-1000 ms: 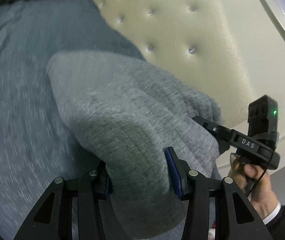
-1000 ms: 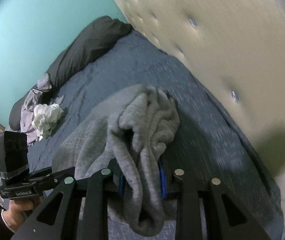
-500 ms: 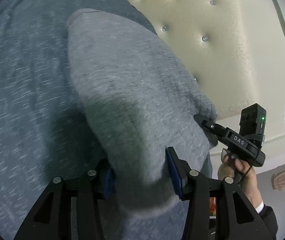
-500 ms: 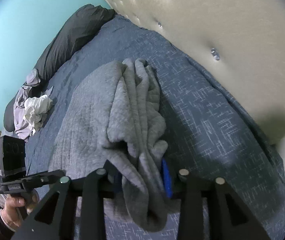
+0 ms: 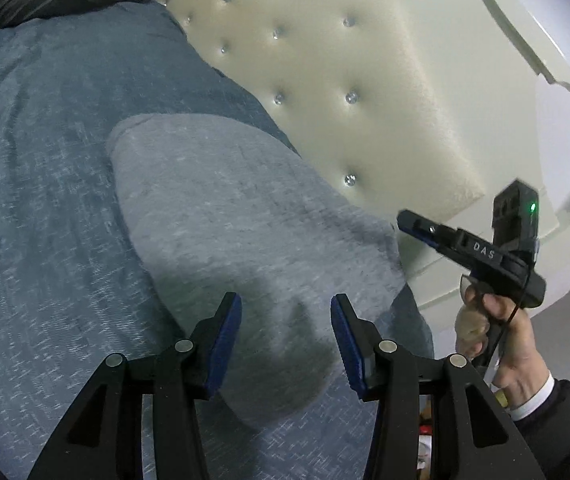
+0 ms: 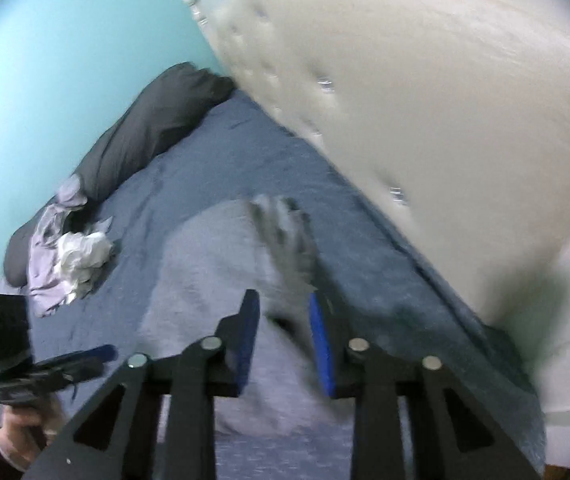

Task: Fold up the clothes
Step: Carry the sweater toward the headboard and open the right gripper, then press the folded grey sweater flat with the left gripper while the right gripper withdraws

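Note:
A grey knitted garment (image 5: 225,208) lies folded on the blue bedsheet (image 5: 37,200), close to the headboard. My left gripper (image 5: 287,320) hovers just above its near end, open, with nothing pressed between the blue pads. In the left wrist view my right gripper (image 5: 409,220) is off the garment's right edge, held by a hand (image 5: 501,328). The right wrist view is blurred: the garment (image 6: 213,264) lies below my right gripper (image 6: 283,316), a bunched part ahead of the tips. Its jaws are closing and the pads grip no cloth. My left gripper (image 6: 97,360) shows at lower left.
A cream tufted headboard (image 5: 345,60) runs along the bed's right side. A dark pillow (image 6: 153,124) lies at the far end against the turquoise wall. A heap of white and lilac clothes (image 6: 73,256) sits on the sheet to the left.
Both grippers held the grey garment between their pads before. Now both have let go and drawn back and up, and the garment lies flat on the bed.

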`<state>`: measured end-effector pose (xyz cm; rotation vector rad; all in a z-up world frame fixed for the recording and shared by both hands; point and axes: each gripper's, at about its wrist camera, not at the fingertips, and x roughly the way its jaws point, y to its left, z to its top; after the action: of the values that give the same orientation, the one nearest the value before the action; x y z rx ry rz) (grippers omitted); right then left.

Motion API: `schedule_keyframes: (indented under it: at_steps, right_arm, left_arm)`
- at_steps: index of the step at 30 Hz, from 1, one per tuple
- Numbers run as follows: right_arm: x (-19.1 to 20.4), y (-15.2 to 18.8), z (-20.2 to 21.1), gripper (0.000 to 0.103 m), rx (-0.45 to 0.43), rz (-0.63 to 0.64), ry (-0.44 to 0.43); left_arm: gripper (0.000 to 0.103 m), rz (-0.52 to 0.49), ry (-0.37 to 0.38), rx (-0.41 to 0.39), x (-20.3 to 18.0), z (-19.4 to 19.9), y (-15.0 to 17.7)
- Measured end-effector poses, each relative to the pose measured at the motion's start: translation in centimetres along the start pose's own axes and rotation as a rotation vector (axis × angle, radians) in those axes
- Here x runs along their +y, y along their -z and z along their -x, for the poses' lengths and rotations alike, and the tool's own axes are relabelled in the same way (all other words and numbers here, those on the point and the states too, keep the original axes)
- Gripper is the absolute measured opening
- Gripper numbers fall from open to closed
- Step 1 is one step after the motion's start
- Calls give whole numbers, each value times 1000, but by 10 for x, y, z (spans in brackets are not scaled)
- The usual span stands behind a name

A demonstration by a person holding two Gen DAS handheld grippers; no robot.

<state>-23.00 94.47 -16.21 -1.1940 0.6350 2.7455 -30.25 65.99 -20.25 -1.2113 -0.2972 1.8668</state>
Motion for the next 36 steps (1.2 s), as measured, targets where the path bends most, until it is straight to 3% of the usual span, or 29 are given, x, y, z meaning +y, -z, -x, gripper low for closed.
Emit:
schedule_keyframes:
  at_steps: [6,11,16,19,22,25,26,27,29,33,36]
  right_arm:
    - [15,0,-35,20,74,55,-21]
    - [-14,12,-63,19,111,-6,115]
    - [-17,10,-44,19,18,-11,130]
    - [-8,3,-32,19,-19,1,51]
    - [12,0,-39,19,28,63,-44]
    - [9,8,-58,18,100,83,13]
    - [4,10,-63,11,115,73,39]
    - [-4,9,-64,6,106,45,50]
    - [-19,9,-60,5,70,-15,72]
    - [-24,6,-41,8,-1,-59,20]
    - [-4,7,-40,8,-4,26,-54]
  left_arm:
    - [50,-10,-28,28,3,-15,13]
    - [50,-22,-36,30,5,-16,22]
    - [50,-45,-39,31,4,-12,23]
    - [50,-50,-42,32,3,-13,24]
    - [50,-56,-45,30,1,-13,26]
    - [50,-55,-41,32,1,-16,25]
    - [50,-55,-40,32,0,-17,24]
    - [50,-57,-42,32,-1,-18,23]
    - [50,-56,-42,31,0,-18,23]
    - [50,-49,-39,29,3,-17,24]
    - [50,-53,-43,30,3,-17,24]
